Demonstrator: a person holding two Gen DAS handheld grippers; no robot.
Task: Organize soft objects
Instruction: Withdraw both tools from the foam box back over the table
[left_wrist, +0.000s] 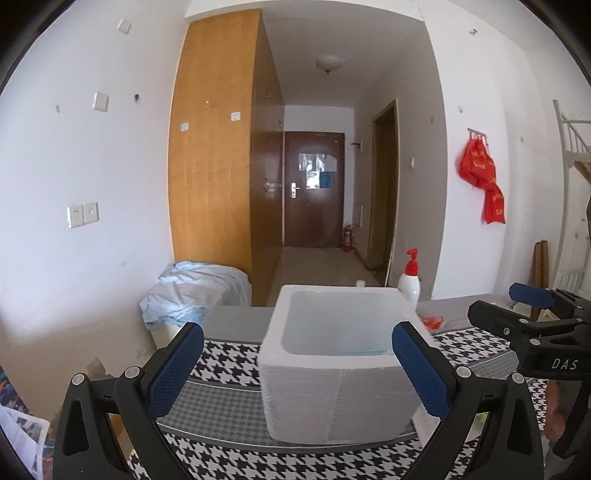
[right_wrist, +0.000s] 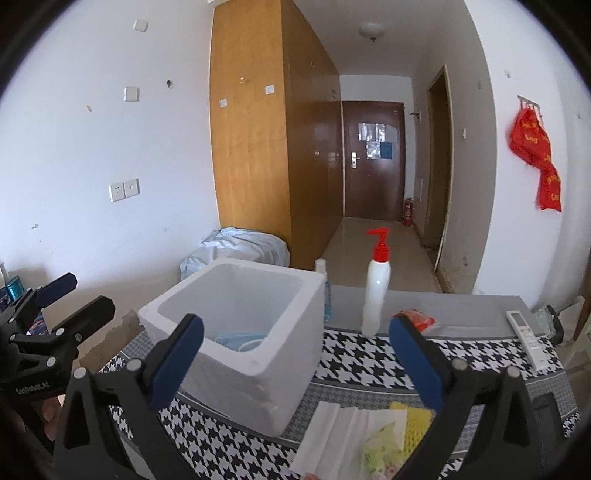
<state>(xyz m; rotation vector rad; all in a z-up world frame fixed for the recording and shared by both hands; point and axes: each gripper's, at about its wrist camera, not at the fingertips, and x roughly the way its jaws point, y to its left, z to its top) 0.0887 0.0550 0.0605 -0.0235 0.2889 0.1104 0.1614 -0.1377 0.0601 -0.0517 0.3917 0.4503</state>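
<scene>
On the left, the left gripper hovers with its blue-padded fingers spread wide and nothing between the pads; the white foam box stands just ahead of it on the houndstooth-patterned surface, framed by the fingers but not touched as far as the view shows. Inside the box lies a blue face mask, so at least one soft thing looks to be stowed already. Moving right, a white pump bottle with a red top stands upright behind the box, with a red packet just beside it and a remote control near the far right edge. The right gripper also has its fingers wide apart and empty, hanging above a small heap near the front edge: white folded tissue, a yellow sponge-like pad and a pale green crumpled item, all touching or overlapping. The step in hand seems to be the return for the next soft item. The next move calls for lowering the right fingers onto one piece of the heap, pinching that piece alone, then carrying it left over the box rim.
</scene>
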